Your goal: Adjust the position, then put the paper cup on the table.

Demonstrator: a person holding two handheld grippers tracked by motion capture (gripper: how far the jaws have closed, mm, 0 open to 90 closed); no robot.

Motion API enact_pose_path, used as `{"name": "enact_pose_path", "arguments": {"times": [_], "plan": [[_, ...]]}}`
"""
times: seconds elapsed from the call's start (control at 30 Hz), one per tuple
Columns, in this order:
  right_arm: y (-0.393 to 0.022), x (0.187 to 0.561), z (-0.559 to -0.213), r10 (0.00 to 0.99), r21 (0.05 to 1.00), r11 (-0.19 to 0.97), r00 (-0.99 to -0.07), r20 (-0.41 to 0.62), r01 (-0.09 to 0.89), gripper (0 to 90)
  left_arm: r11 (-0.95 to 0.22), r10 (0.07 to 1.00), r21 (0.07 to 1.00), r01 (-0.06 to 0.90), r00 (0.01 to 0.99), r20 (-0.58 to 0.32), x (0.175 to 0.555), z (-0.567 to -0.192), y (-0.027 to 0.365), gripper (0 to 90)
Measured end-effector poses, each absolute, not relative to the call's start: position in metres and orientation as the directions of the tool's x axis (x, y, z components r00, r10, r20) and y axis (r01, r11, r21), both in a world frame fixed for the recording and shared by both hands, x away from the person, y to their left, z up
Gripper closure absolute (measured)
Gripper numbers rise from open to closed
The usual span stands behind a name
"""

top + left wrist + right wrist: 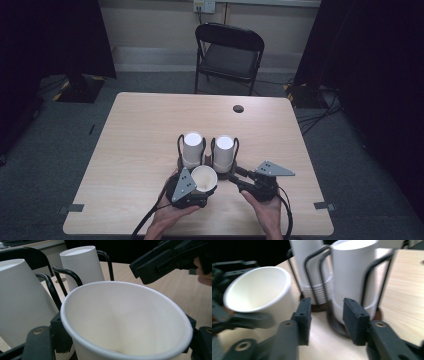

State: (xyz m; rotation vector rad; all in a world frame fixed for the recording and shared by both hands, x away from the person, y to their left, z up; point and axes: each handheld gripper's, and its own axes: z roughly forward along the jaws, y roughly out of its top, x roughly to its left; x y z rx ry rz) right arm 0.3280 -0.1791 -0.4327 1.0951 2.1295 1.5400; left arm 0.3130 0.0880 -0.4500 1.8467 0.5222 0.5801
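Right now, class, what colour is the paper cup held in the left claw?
White, inside and out; the open paper cup shows best in the left gripper view.

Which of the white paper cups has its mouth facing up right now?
The single cup held in the left claw, nearest the person: its hollow inside shows. The two stacks in the wire holders stand upside down, flat bottoms up.

The paper cup [204, 178] between the black left gripper [206, 186]'s jaws is plain white, cream inside. Beyond it, two white cup stacks [192, 148] stand in black wire holders [179, 145] on the pale wood-grain table [140, 130].
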Motion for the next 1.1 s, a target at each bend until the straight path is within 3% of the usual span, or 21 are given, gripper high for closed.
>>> {"name": "enact_pose_path", "arguments": {"times": [0.3,0.53,0.73,1.1], "plan": [[-0.202,0.323,-0.448,0.830,0.952,0.093,-0.551,0.088,0.293,42.7,-0.268,0.643,0.957,0.115,0.761,0.089,0.316,-0.447,0.110,24.1],[-0.212,0.323,-0.461,0.865,0.960,0.062,-0.495,0.085,0.272,35.9,-0.214,0.673,0.969,0.123,0.737,0.056,0.318,-0.443,0.126,23.9],[-0.219,0.323,-0.475,0.902,0.961,0.043,-0.424,0.080,0.273,23.0,-0.221,0.703,0.968,0.117,0.707,0.075,0.324,-0.440,0.138,23.8],[-0.228,0.327,-0.494,0.951,0.961,0.029,-0.304,0.058,0.275,20.9,-0.138,0.760,0.979,0.152,0.650,0.006,0.338,-0.438,0.169,22.9]]}}
